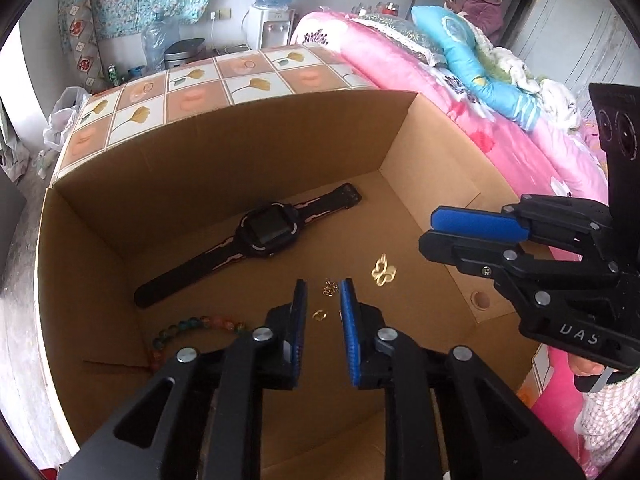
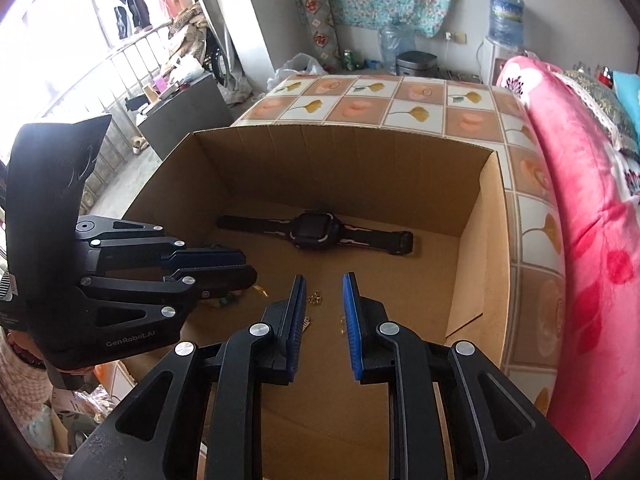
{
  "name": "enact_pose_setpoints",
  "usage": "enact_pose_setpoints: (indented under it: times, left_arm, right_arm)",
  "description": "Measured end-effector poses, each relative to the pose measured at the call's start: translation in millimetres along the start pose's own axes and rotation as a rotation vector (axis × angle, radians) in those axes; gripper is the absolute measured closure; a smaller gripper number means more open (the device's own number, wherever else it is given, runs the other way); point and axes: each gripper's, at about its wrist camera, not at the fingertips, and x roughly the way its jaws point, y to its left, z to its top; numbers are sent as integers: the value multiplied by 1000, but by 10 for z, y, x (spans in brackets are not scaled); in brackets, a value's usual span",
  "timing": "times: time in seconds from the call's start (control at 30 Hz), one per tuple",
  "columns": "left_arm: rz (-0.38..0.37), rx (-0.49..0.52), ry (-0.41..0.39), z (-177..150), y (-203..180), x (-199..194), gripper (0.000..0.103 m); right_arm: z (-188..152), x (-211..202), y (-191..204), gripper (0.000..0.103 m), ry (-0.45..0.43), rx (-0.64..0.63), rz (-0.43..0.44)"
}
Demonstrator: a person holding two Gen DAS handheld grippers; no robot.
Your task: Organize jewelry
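Observation:
An open cardboard box [image 1: 240,152] [image 2: 360,168] holds the jewelry. On its floor lie a black smartwatch [image 1: 264,232] [image 2: 312,230], a gold butterfly piece [image 1: 383,271], a tiny gold cluster [image 1: 330,287] [image 2: 316,299], a small gold ring [image 1: 320,315] and a coloured bead bracelet [image 1: 192,328]. My left gripper [image 1: 323,286] [image 2: 250,265] hovers above the gold bits. Its jaws stand a little apart with nothing between them. Over the box's right side, my right gripper [image 2: 323,280] [image 1: 428,230] is also slightly open and holds nothing. In the right wrist view the left gripper hides most of the bracelet.
The box stands on a table with a tile-patterned cover [image 1: 240,76] [image 2: 400,96]. A bed with a pink quilt [image 1: 400,60] [image 2: 580,200] borders the right side. A person [image 1: 484,4] sits far back. A water dispenser [image 1: 272,12] stands by the wall.

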Motion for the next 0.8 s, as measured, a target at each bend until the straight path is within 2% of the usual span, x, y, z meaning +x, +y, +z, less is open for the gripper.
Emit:
enact_pose_setpoints:
  times: [0.27,0.43,0.63,0.8]
  left_arm:
    - [-12,-24,-12,24,44,-43,81]
    - [-21,-28,-49,-4,49,-182,81]
    - [-49,-12,-156,-164,16,-543,81]
    - [-105,28,-306,-485,-46,-978,79]
  right_arm:
    - [6,-196,-42,84,-70,2,11]
    - [16,-433,-83,84,-142,20,20]
    - [-64,-811,-82,84,-229,41,35]
    - [-264,-1098,-54,84,-293,62,97]
